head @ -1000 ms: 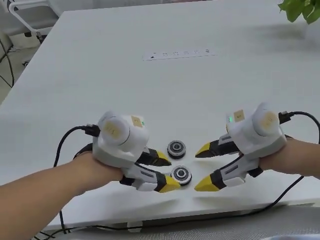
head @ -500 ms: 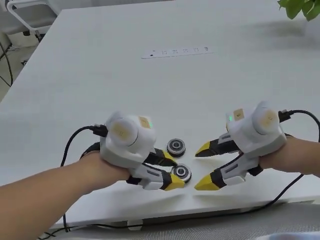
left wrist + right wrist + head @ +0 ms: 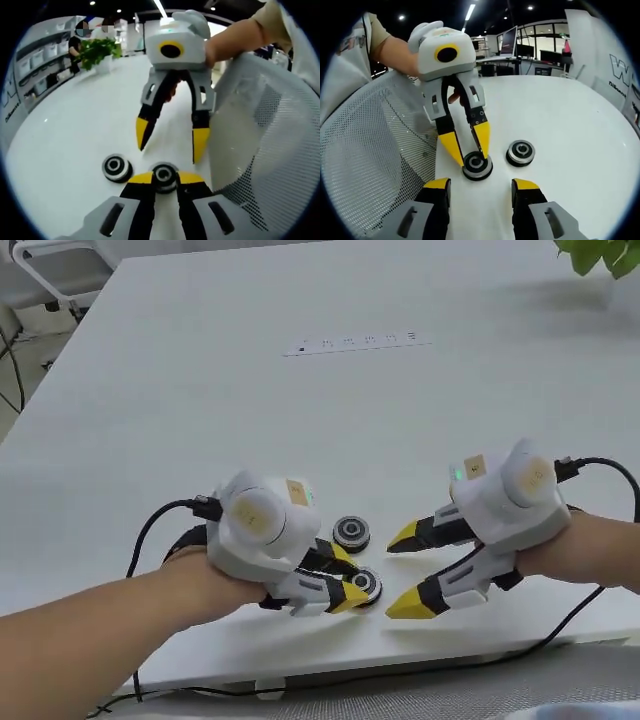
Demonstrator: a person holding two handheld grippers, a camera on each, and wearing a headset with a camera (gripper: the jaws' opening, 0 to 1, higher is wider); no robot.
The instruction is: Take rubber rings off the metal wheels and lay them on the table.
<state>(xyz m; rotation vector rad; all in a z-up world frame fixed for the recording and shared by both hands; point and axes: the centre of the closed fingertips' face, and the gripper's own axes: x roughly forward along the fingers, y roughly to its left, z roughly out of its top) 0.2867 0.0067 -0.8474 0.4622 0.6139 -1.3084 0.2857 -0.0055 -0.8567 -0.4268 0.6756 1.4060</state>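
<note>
A socket strip (image 3: 348, 343) lies far out at the middle, with a plant (image 3: 598, 258) at the far right corner and a chair frame (image 3: 50, 275) at the far left. A white mesh chair (image 3: 260, 140) stands at the near side. Shelves (image 3: 45, 60) stand close by the plant.

- The worktop (image 3: 200, 390) is a plain white surface that runs from the bottom edge of the head view up to its top.
- A narrow strip (image 3: 348, 342) with a row of small dark marks sits on it at upper centre.
- Two metal wheels lie flat at lower centre. The far wheel (image 3: 351, 533) is just above the near wheel (image 3: 365, 585), close to it but apart.
- Each wheel has a dark outer ring (image 3: 337, 536).
- A black cable (image 3: 150, 527) curls across the lower left.
- Another cable (image 3: 570, 618) runs along the lower right edge.
</note>
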